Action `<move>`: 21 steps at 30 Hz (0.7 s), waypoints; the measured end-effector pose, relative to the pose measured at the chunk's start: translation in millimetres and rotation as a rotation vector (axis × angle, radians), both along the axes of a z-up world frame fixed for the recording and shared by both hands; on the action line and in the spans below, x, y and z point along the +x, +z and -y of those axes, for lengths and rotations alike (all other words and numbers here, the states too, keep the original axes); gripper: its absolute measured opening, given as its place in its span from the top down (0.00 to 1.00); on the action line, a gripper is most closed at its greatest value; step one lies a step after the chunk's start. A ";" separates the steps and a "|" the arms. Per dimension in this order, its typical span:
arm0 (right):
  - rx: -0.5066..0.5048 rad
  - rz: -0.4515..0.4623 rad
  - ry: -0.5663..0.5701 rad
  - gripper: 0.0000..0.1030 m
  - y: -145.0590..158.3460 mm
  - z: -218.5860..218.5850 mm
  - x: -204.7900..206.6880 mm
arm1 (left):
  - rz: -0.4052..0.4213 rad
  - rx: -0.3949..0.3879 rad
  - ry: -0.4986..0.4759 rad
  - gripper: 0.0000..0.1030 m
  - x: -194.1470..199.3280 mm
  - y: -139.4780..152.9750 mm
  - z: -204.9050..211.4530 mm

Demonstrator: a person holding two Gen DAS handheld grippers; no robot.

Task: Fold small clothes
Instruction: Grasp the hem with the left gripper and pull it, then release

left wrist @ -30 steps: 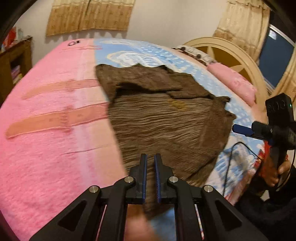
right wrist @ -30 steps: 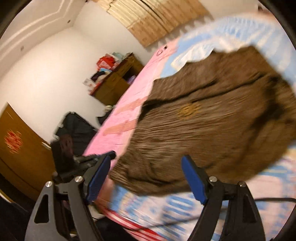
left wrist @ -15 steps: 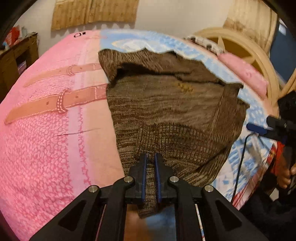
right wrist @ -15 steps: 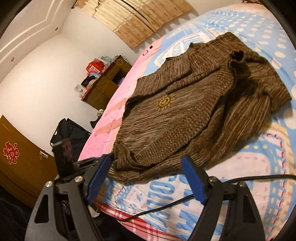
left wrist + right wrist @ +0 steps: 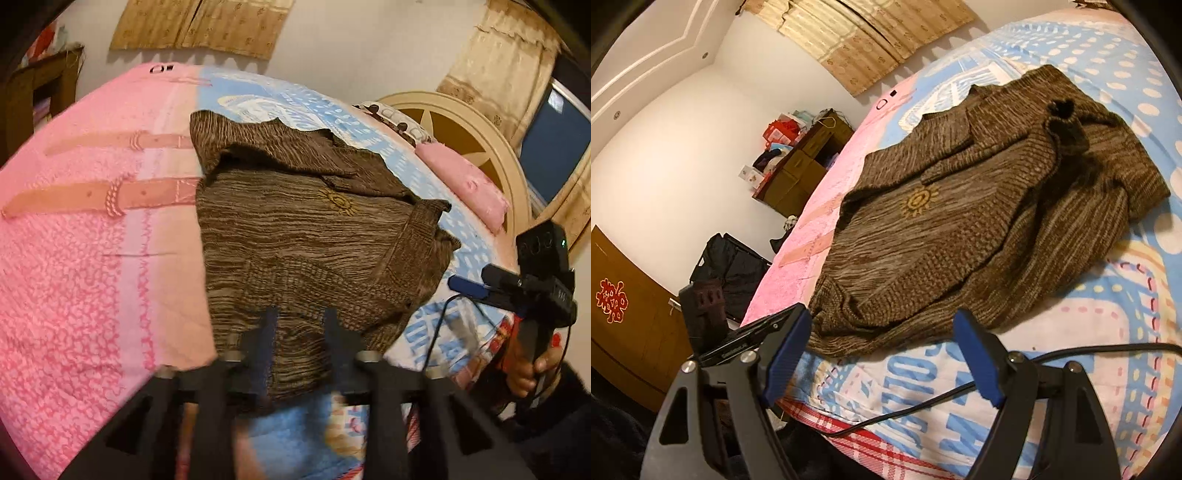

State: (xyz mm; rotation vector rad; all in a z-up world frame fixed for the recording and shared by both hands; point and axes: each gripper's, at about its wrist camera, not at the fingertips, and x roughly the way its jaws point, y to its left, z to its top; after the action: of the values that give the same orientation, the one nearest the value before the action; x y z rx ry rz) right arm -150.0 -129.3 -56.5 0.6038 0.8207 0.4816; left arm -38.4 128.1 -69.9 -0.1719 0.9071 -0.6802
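Brown knit sweater [image 5: 979,221] rumpled on bed [image 5: 1108,350], sun motif up, both hand-held grippers [image 5: 299,332] [image 5: 882,354] spread apart.

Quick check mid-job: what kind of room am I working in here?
Almost certainly a home bedroom. The brown knitted sweater lies on a bed with a pink and blue patterned bedspread, a pink pillow sits against a cream arched headboard, and a cluttered dark wooden cabinet stands by the wall.

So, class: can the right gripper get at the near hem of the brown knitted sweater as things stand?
Probably yes: the right gripper has its jaws open just short of the brown knitted sweater, with only a thin black cable lying beneath them.
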 end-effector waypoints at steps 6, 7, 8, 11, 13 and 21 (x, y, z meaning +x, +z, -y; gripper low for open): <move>0.007 -0.004 -0.001 0.20 -2.1 2.1 -1.6 | -0.055 -0.184 0.110 0.29 8.9 7.5 -24.2; 0.013 -0.006 -0.004 0.20 -2.8 3.3 -1.5 | -0.021 -0.121 0.125 0.29 9.0 10.8 -21.4; 0.017 -0.008 -0.007 0.20 -3.7 4.5 -1.3 | 0.019 -0.049 0.135 0.29 8.6 14.0 -17.4; 0.022 -0.014 -0.014 0.20 -5.8 6.1 -1.1 | 0.080 0.065 0.112 0.29 7.2 18.8 -1.2; 0.021 -0.017 -0.016 0.20 -6.5 6.7 -1.4 | 0.093 0.112 0.081 0.29 7.7 16.8 8.6; 0.014 -0.006 -0.032 0.20 -3.6 15.7 -4.4 | 0.073 0.162 0.017 0.54 6.1 -6.9 28.8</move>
State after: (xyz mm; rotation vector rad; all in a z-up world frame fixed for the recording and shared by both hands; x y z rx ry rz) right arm -154.4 -145.0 -60.1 0.6309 0.8128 0.4573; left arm -32.3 99.3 -76.7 -0.0103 0.8858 -0.5904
